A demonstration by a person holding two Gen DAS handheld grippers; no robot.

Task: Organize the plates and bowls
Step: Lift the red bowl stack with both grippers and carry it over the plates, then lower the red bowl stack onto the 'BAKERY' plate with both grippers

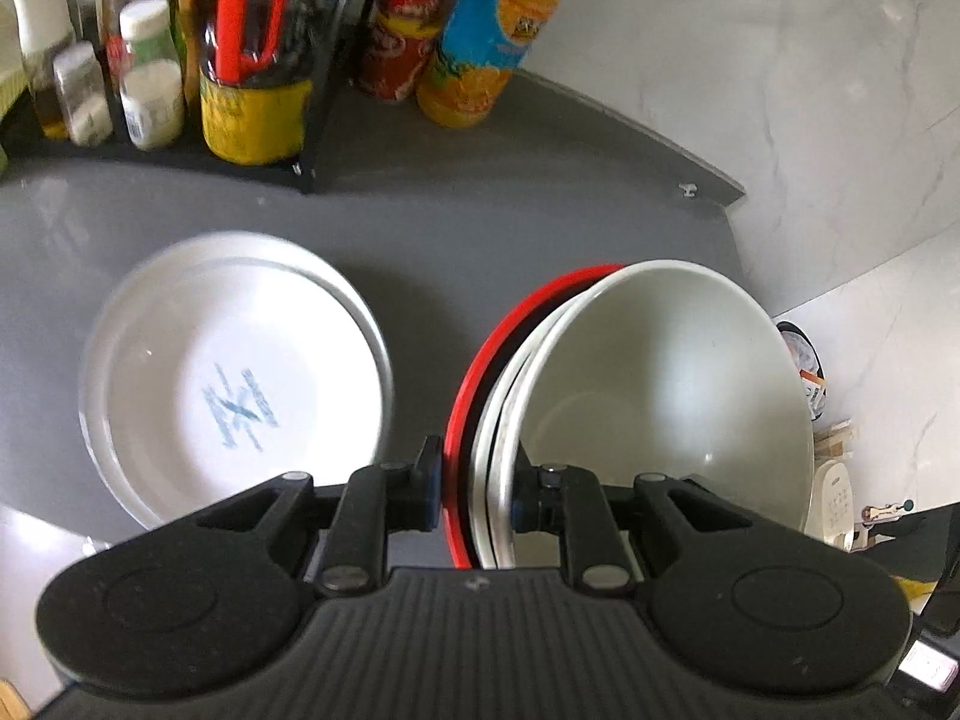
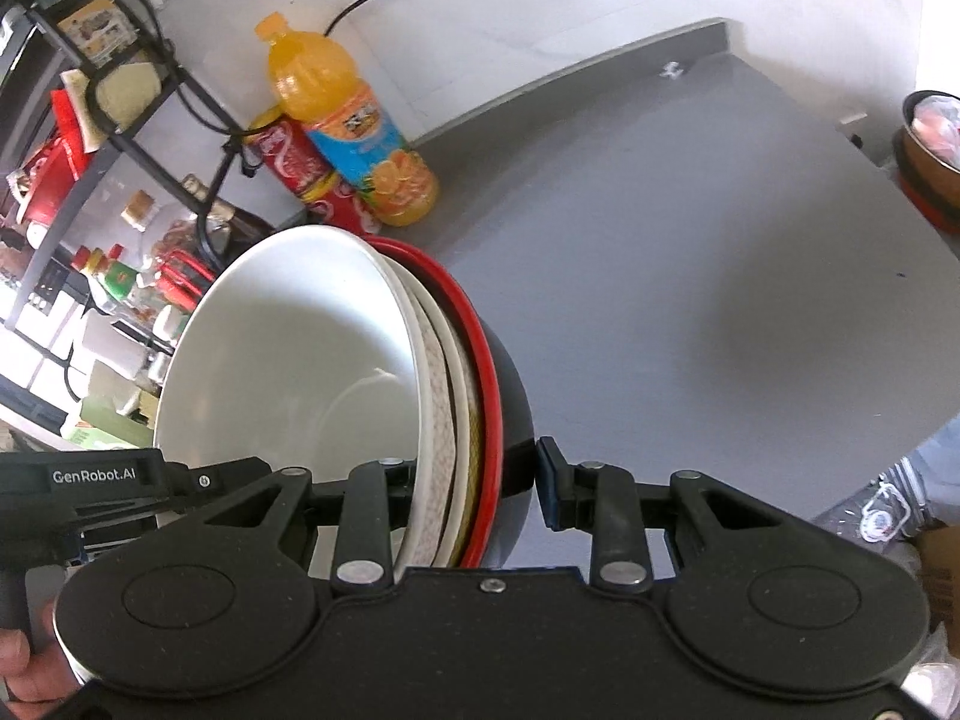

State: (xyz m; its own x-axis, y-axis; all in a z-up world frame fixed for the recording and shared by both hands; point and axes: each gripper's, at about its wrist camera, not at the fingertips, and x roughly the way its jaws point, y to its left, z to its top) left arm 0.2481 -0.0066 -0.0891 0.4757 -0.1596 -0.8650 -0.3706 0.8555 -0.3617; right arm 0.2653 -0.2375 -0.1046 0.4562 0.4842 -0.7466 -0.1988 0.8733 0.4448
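Note:
A nested stack of bowls hangs tilted above the grey counter (image 1: 540,210): a plain white bowl (image 1: 660,372) innermost, patterned white bowls around it, and a black bowl with a red rim (image 1: 480,372) outermost. My left gripper (image 1: 477,486) is shut on the rims at one side of the stack. My right gripper (image 2: 474,480) is shut on the rims of the bowl stack (image 2: 288,360) at the opposite side, its outer finger against the black wall (image 2: 510,396). A stack of white plates (image 1: 234,378) with a blue mark lies on the counter left of the bowls.
A black wire rack (image 1: 312,90) with jars and sauce bottles stands at the back left. Beside it are a cola bottle (image 2: 300,168) and an orange juice bottle (image 2: 354,126) against the marble wall. The counter (image 2: 690,240) ends at the right, where a lined bin (image 2: 936,144) stands.

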